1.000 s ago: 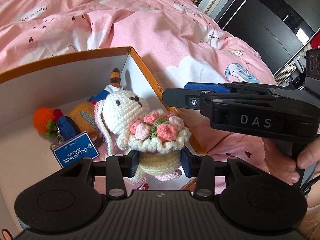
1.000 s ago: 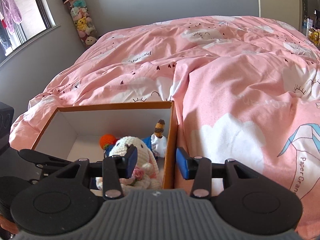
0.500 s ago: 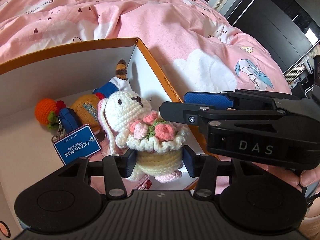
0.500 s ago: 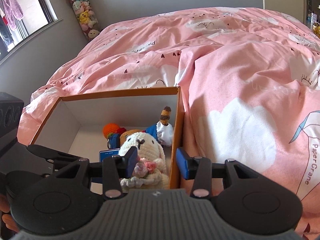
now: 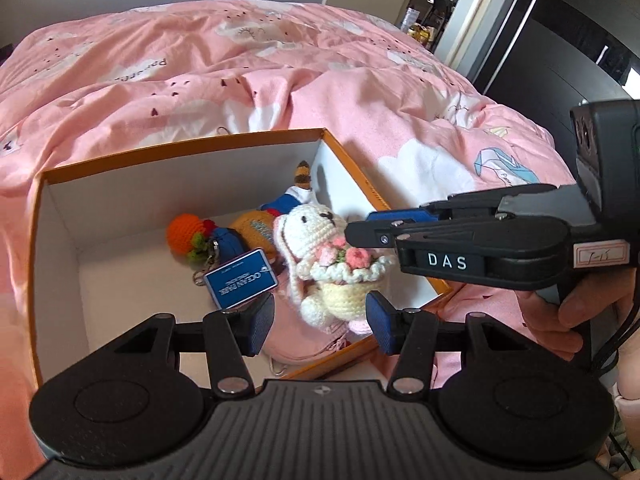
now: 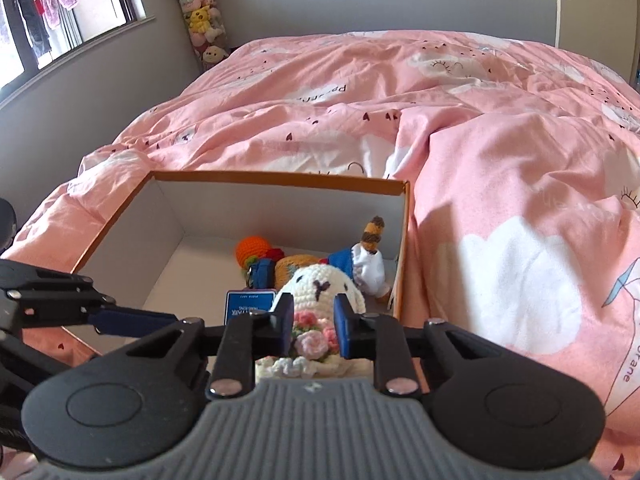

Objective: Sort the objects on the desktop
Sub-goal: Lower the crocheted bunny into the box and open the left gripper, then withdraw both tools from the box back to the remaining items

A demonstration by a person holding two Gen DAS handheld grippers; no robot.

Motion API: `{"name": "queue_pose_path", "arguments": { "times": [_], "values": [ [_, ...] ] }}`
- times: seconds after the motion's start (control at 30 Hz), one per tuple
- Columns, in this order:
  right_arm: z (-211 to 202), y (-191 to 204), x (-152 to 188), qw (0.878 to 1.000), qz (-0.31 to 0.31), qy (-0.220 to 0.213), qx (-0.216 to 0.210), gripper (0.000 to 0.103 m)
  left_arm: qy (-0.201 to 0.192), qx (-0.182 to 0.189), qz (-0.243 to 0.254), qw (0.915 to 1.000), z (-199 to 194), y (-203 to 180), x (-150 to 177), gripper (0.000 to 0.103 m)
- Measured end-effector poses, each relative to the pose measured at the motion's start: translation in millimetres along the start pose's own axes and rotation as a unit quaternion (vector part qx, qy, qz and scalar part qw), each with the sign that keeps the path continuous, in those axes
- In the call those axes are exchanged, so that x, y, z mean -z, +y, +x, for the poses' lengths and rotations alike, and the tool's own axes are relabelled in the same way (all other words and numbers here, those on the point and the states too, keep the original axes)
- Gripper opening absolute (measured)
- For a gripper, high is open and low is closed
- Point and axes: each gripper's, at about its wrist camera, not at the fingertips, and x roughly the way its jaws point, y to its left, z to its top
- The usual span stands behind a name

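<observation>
A white crochet bunny with a basket of pink flowers (image 5: 326, 256) stands in the orange-rimmed white box (image 5: 180, 150) on the bed. My left gripper (image 5: 320, 322) is open, its blue pads apart on either side of the bunny's base and not touching it. My right gripper (image 6: 311, 330) reaches over the box's right wall, and its pads are closed in on the bunny's flowers (image 6: 316, 336). In the left wrist view the right gripper (image 5: 360, 236) meets the flowers from the right. The bunny (image 6: 320, 286) also shows in the right wrist view.
The box also holds an orange crochet ball (image 5: 188, 234), a blue Ocean Park tag (image 5: 240, 280), an orange plush (image 5: 252, 228) and a blue-and-white doll (image 6: 366, 260). A pink item (image 5: 296, 340) lies under the bunny. Pink duvet (image 6: 500, 140) surrounds the box.
My left gripper has opened off the bunny and drawn back. My right gripper has moved in over the box wall and closed on the bunny's flowers.
</observation>
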Motion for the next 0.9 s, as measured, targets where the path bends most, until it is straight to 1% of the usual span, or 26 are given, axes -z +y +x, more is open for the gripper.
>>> {"name": "queue_pose_path", "arguments": {
  "times": [0.07,0.13,0.33,0.37,0.5,0.53,0.57,0.7,0.77,0.9],
  "values": [
    [6.5,1.7,4.4,1.0,-0.003,0.013,0.009,0.021,-0.005,-0.013,-0.014,0.9998,-7.1,8.1,3.5,0.06],
    [9.7,-0.1,7.1,1.0,0.004,0.02,0.006,0.021,-0.009,-0.024,-0.029,0.9993,-12.9,16.7,7.4,0.06],
    [10.2,-0.1,10.6,0.999,0.01,0.029,0.015,0.021,-0.016,-0.035,-0.056,0.9977,-24.3,30.3,17.3,0.06],
    [7.5,1.0,10.4,0.999,0.009,0.026,0.017,0.023,-0.019,-0.036,-0.057,0.9975,-26.2,30.6,18.6,0.06],
    [-10.1,7.8,8.9,1.0,-0.002,-0.004,0.014,0.024,-0.04,-0.05,-0.059,0.9962,-37.7,30.5,25.5,0.06],
    [-14.8,10.2,9.0,1.0,-0.004,-0.011,0.01,0.026,-0.046,-0.055,-0.058,0.9957,-42.0,29.9,27.7,0.06],
    [-20.0,13.1,8.6,1.0,-0.005,-0.019,0.004,0.031,-0.053,-0.06,-0.057,0.9952,-45.3,29.2,29.5,0.06],
    [-36.6,26.5,10.4,0.999,-0.016,-0.042,-0.015,0.035,-0.072,-0.07,-0.05,0.9937,-59.1,26.4,36.2,0.06],
    [-44.1,33.8,13.1,0.998,-0.023,-0.055,-0.026,0.043,-0.08,-0.073,-0.049,0.9929,-66.2,25.0,40.2,0.06],
    [-56.7,46.6,20.2,0.996,-0.032,-0.067,-0.051,0.047,-0.09,-0.083,-0.046,0.9914,-78.1,22.3,49.4,0.06]
  ]
}}
